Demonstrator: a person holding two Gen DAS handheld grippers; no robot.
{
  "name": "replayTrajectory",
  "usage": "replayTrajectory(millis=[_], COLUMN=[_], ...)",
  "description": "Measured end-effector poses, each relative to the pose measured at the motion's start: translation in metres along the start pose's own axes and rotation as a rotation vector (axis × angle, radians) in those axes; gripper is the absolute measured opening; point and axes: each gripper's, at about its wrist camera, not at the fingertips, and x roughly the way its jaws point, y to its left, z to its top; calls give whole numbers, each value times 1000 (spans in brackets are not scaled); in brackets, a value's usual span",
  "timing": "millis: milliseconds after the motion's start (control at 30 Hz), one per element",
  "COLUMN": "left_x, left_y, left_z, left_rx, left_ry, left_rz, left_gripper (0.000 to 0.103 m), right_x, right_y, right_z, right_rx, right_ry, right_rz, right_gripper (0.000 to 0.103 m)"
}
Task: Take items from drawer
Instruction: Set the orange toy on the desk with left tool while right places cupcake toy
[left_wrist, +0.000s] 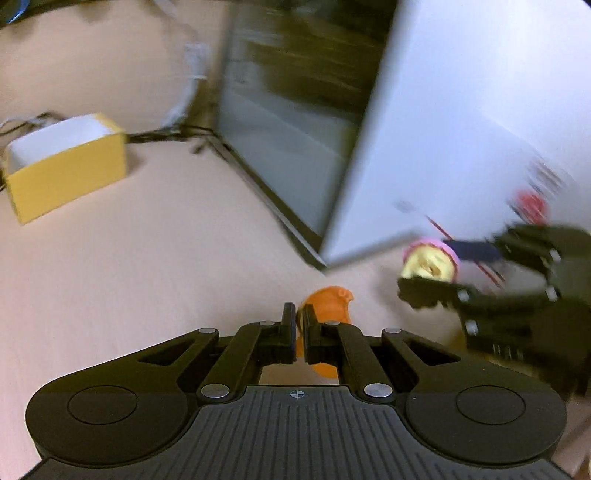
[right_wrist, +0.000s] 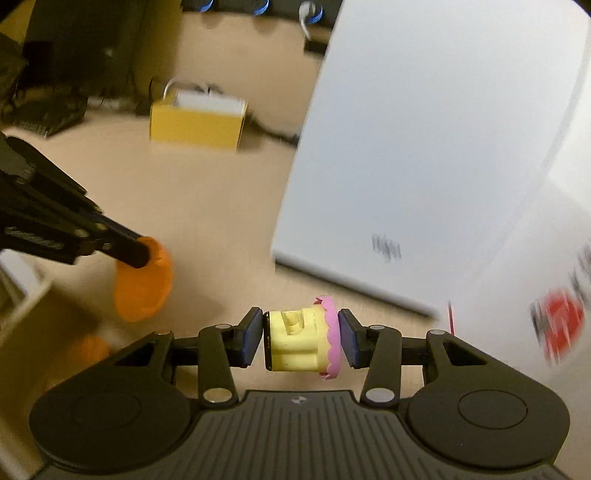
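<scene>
Between the right gripper's (right_wrist: 301, 341) pads sits a yellow toy cake (right_wrist: 295, 341) with pink trim, clamped endwise. Left gripper (left_wrist: 299, 338) is pinched nearly closed on a thin orange cup's (left_wrist: 330, 301) rim. Risk: that slim edge grip may slip if swung. Yellow box (left_wrist: 66, 173) on the table (left_wrist: 147, 258): contents unseen. Drawer not discernible.

Matt plastic yellow toy (right_wrist: 293, 341); smooth orange plastic cup (right_wrist: 142, 288); pale wood-look tabletop (left_wrist: 147, 258).

Both the left gripper (left_wrist: 299, 332) and right gripper (right_wrist: 301, 338) are black: ribbed grey-black housing, round side discs, silver pivot screws, a small crosshair mark; the right's pads (right_wrist: 251, 341) look dark blue.
</scene>
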Motion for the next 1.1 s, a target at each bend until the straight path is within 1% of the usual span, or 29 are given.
replayTrajectory(millis=[67, 100, 200, 333, 433, 567, 667, 767, 867, 900, 933, 1067, 1100], left_x=[14, 22, 43, 51, 55, 51, 46, 36, 17, 11, 7, -14, -19], left_y=[18, 25, 40, 53, 55, 51, 49, 46, 39, 37, 35, 25, 21], left_z=[8, 9, 6, 0, -2, -5, -5, 0, 6, 8, 9, 11, 10], left_rx=[-48, -66, -103, -138, -151, -149, -154, -137, -115, -110, -107, -104, -103], left_ry=[2, 9, 31, 37, 29, 7, -19, -61, -115, -133, -148, -196, -202], left_rz=[46, 68, 122, 136, 139, 145, 147, 158, 171, 177, 180, 174, 164], left_gripper=[5, 5, 6, 12, 15, 15, 16, 16, 16, 16, 16, 16, 16], right_x=[21, 35, 48, 68, 74, 72, 69, 58, 42, 36, 31, 16, 10], right_y=[7, 11, 22, 35, 38, 38, 36, 31, 22, 18, 14, 4, 3], right_z=[13, 18, 24, 18, 17, 14, 13, 12, 8, 5, 3, -11, -16], right_rx=[-13, -9, -35, -84, -98, -106, -78, -43, 4, 16, 28, 59, 68], right_ry=[-26, -21, -2, 30, 16, 21, 27, -2, -34, -35, -34, -20, -28], right_rz=[-9, -11, -12, -20, -33, -42, -30, -32, -24, -22, -25, -30, -31], right_gripper=[44, 44, 44, 43, 43, 43, 44, 54, 64, 70, 74, 80, 85])
